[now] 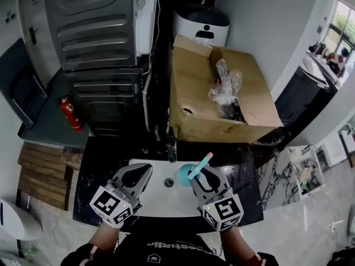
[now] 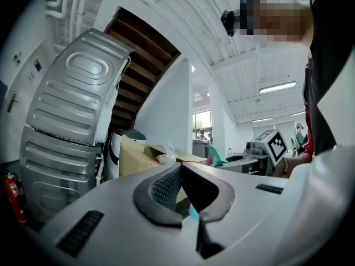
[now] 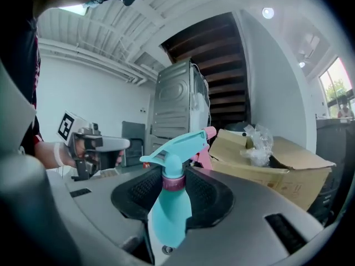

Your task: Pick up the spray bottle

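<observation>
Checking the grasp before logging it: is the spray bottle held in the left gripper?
No, the spray bottle sits clamped between the jaws of the right gripper, while the left gripper has its jaws closed together.

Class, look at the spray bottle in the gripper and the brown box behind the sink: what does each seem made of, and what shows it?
Spray bottle: likely plastic, smooth teal with a slight sheen, moulded trigger head, pink nozzle tip.
Box: cardboard by its look, matte brown, with creased folded flaps and a small hole in its side.
</observation>
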